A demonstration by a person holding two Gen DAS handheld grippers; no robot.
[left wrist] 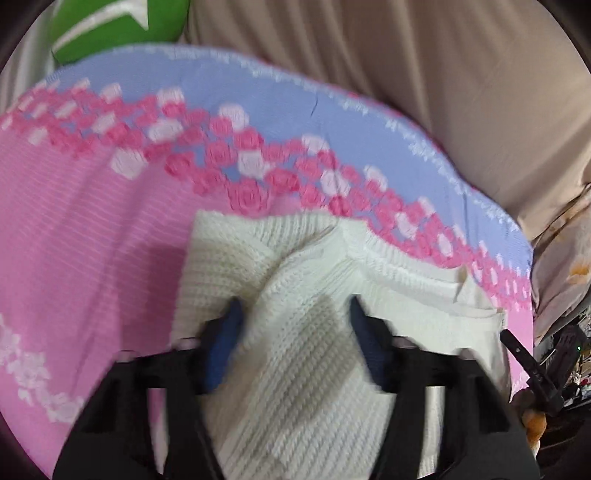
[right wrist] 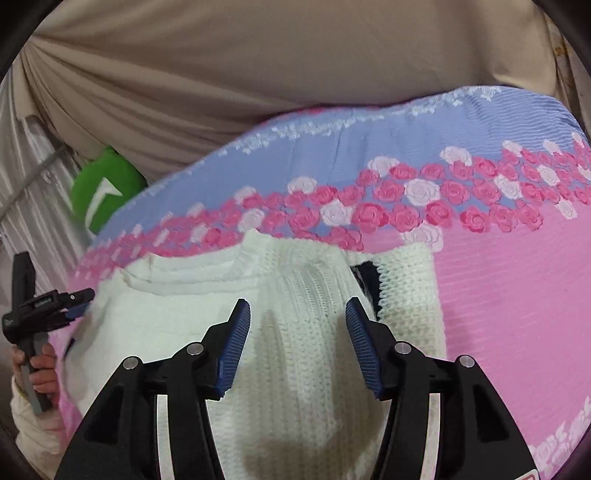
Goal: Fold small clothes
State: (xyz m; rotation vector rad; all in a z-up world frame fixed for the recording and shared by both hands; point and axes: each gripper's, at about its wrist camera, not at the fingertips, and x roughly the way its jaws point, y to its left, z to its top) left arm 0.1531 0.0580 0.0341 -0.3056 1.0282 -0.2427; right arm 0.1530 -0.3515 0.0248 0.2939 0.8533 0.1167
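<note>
beige drapes (right wrist: pixel 221 74) back a pink rose-print bedspread (right wrist: pixel 498 295) bearing a white knit sweater (right wrist: pixel 295 332); both grippers' jaws gape, gripping nothing.

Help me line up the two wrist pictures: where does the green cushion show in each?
Left wrist view: the green cushion sits at the top left corner, beyond the bedspread's blue edge.
Right wrist view: the green cushion sits at mid left, also past the blue edge.
Shared landmark: the white knit sweater, low in the centre of both.
</note>
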